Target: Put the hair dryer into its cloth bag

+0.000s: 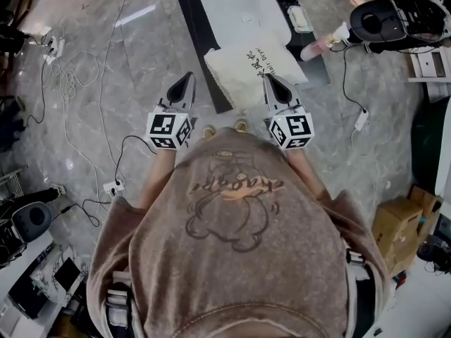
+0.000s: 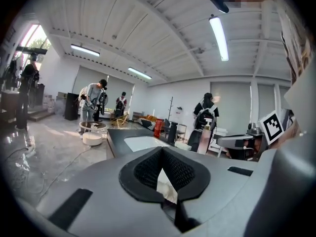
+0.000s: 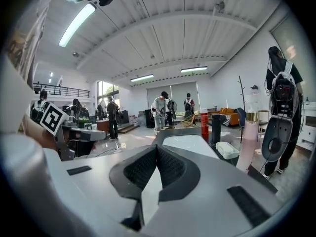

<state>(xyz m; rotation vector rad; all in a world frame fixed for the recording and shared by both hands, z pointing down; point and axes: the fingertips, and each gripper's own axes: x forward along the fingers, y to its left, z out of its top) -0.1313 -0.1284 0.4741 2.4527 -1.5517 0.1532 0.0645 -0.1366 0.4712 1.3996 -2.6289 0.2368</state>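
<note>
Two handheld grippers reach forward from a person in a brown sweatshirt (image 1: pixel 232 224).

Head view: the left gripper (image 1: pixel 189 76) appears over the marble floor (image 1: pixel 106 62), just left of the dark table (image 1: pixel 192 27). The right gripper (image 1: pixel 268 78) overlaps the near edge of the cream cloth bag (image 1: pixel 243 65). The bag lies on the table's near end, printed side up, just in front of a white basin (image 1: pixel 236 2). A pink pump bottle (image 1: pixel 320 46) is just to the bag's right.

Left gripper view: the fingers (image 2: pixel 145 171) are pressed together at the tips. A strip of creased white cloth shows in the slot beneath them; whether it is touched cannot be told. The table and basin lie ahead.

Right gripper view: the fingers (image 3: pixel 139 169) are likewise pressed together, with a pale strip in the slot below. The pump bottle stands upright at right, beside a white tray (image 3: pixel 227 149).
</note>
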